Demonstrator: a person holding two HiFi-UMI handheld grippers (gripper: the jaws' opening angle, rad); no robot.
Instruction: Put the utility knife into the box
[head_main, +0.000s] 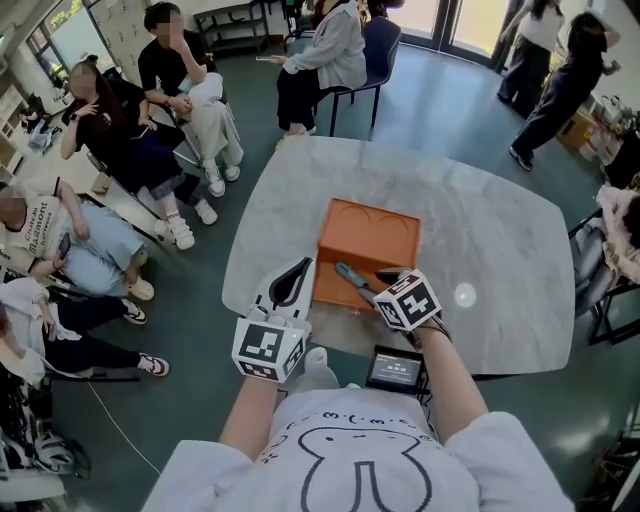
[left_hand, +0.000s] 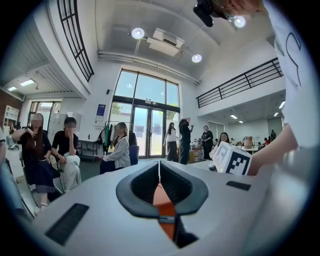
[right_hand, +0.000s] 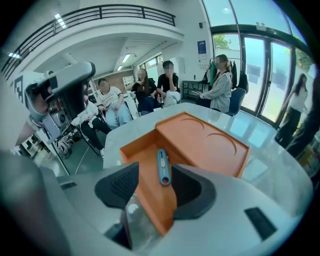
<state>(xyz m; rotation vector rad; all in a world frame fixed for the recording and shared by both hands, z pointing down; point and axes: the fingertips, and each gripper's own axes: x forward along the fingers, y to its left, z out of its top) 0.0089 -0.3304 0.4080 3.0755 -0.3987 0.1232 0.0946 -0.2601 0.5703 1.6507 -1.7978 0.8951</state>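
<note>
The knife lies flat on the floor of the orange box, set lengthwise in the tray half. The lid is folded back open on the table behind it. Judged from that, the task's thing is already where it belongs.

The right hand-held gripper hangs over the near end of the box, tilted down at it, with its jaws spread wide. The knife shows in the gap beyond them, but neither pad touches it and nothing is gripped. I read this as the let-go side of the placing. Wide jaws leave the knife room, so a lift away should not catch the handle and drag it back out.

The left hand-held gripper lies level at the box's left side. Its own view shows the jaws closed on a sliver of orange, which is the box's wall. The likely reason is steadying. A light box on a smooth stone table could slide or tip when something is lowered into it, and a pinch on the wall keeps the tray where the other hand expects it.

What seems left is small: clear the right jaws upward without brushing the knife, then release the wall gently so the box does not jump. The lid is open, and the task sentence does not ask for it to be shut.
</note>
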